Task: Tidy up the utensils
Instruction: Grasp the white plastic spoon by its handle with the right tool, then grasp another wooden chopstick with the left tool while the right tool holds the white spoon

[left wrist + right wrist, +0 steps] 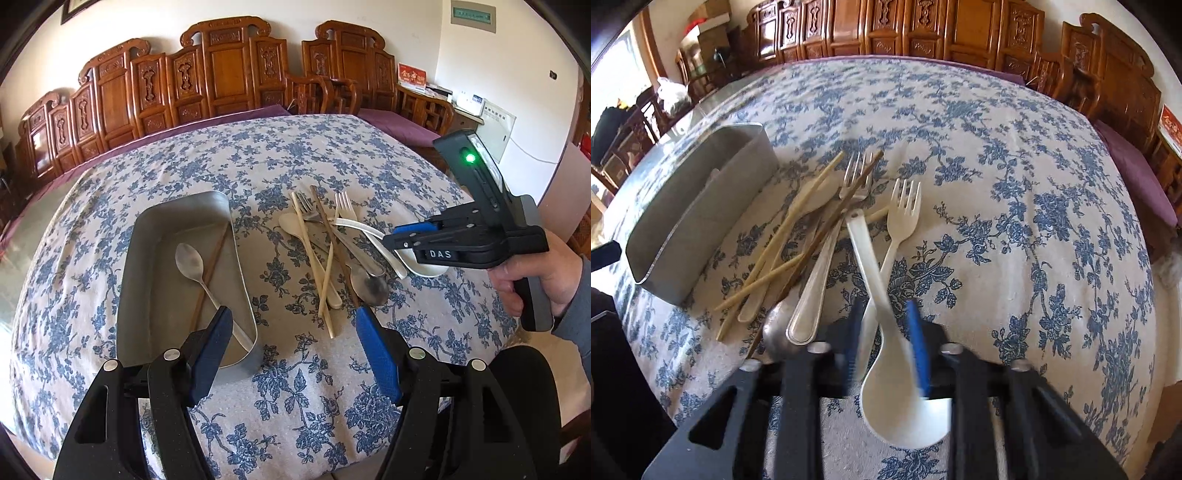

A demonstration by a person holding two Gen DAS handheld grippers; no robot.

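Observation:
A grey metal tray (243,254) (701,210) sits on the flowered tablecloth and holds a metal spoon (190,262) and a brown chopstick (212,266). To its right lies a pile of utensils (332,251): chopsticks, metal forks, a metal spoon (369,284), a white plastic fork (903,210). My right gripper (884,321) (399,236) straddles the neck of a white soup spoon (905,402) at the pile's right side, with its jaws narrow around it. My left gripper (295,317) is open and empty, near the tray's near end.
The table with the blue flowered cloth (314,147) has carved wooden chairs (221,74) along its far side. A purple cushion (1137,170) lies beyond the right edge. The cloth to the right of the pile (1034,221) is bare.

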